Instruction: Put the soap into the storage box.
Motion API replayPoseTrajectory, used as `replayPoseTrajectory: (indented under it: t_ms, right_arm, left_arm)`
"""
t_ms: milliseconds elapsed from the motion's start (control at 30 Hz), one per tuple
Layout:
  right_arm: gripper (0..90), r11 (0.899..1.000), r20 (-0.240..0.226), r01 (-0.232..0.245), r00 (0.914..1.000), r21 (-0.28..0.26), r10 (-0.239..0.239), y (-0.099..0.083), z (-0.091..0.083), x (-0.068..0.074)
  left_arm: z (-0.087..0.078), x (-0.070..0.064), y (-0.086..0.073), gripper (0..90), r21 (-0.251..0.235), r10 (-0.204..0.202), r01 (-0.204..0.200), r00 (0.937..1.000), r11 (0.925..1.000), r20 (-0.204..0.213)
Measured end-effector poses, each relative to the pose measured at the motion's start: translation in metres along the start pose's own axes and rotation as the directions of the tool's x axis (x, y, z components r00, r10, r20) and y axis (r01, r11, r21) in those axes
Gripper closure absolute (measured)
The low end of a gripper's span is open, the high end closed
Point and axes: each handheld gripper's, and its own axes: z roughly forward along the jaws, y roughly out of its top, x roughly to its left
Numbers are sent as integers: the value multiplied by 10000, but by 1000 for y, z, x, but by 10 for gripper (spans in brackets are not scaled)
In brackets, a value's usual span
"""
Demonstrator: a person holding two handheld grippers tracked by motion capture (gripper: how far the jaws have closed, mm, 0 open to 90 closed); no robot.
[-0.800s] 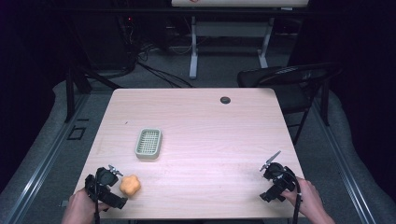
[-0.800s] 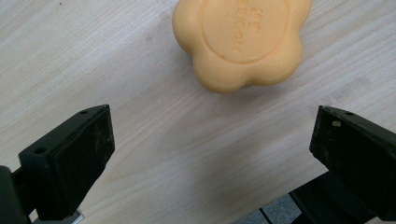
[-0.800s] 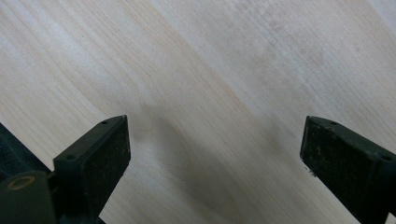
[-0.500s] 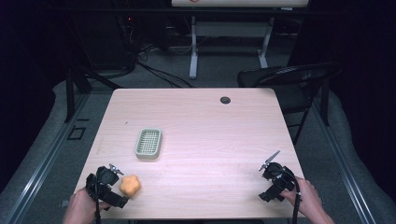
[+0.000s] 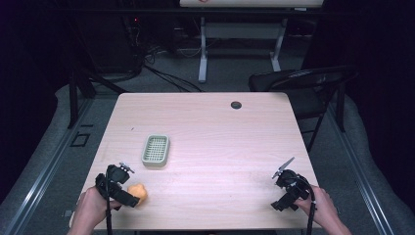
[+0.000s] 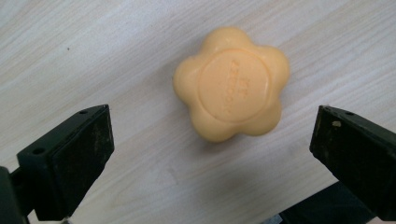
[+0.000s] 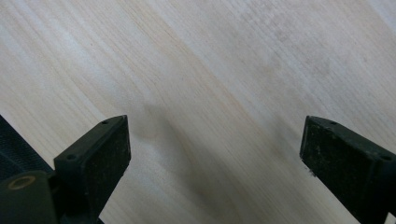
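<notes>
A pale wooden table [image 5: 220, 147] took up the middle of the high view, with dark floor and cables behind it. Past its far right corner stood a black folding chair [image 5: 303, 81]. Near the far edge of the tabletop sat a small dark round cap [image 5: 236, 105].

On the left half of the table lay a pale green soap dish [image 5: 155, 151] with a gridded inside, its long side running away from the person. It held nothing and stood apart from everything else.

At the near left corner, a hand held the left gripper [image 5: 128, 188] low over the wood. Its jaws were spread wide, and the soap [image 5: 137, 193] lay just beside it on the table, nearer the person than the dish and well short of it. In the left gripper view the soap [image 6: 232, 83] was an orange, flower-shaped bar with a stamped round centre, lying flat on the wood ahead of the left gripper [image 6: 210, 140] and between the lines of its two black jaws, touching neither.

At the near right corner another hand held the right gripper [image 5: 285, 188], well apart from the soap and the dish. In the right gripper view the right gripper [image 7: 215, 144] had its jaws wide apart too, with bare wood grain and a soft shadow between them.
</notes>
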Motion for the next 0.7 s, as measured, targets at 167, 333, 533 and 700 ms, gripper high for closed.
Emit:
replayPoseTrajectory:
  t_ms: [167, 333, 533, 700]
  right_arm:
    - [84, 10000, 127, 53, 9999, 10, -53, 5, -1, 2]
    - [84, 9999, 21, 25, 10000, 138, -26, 1, 4, 4]
    - [84, 9998, 125, 172, 9998, 28, -172, 0, -1, 7]
    - [84, 9998, -22, 157, 9999, 148, -156, 1, 3, 6]
  left_arm:
    - [6, 1, 10, 0, 259, 256, -258, 9996, 9993, 103]
    - [14, 1, 14, 0, 598, 233, -249, 9993, 9979, 288]
    - [21, 2, 15, 0, 820, 169, -196, 9993, 9964, 346]
    - [26, 3, 19, 1, 775, 136, -175, 9986, 9968, 509]
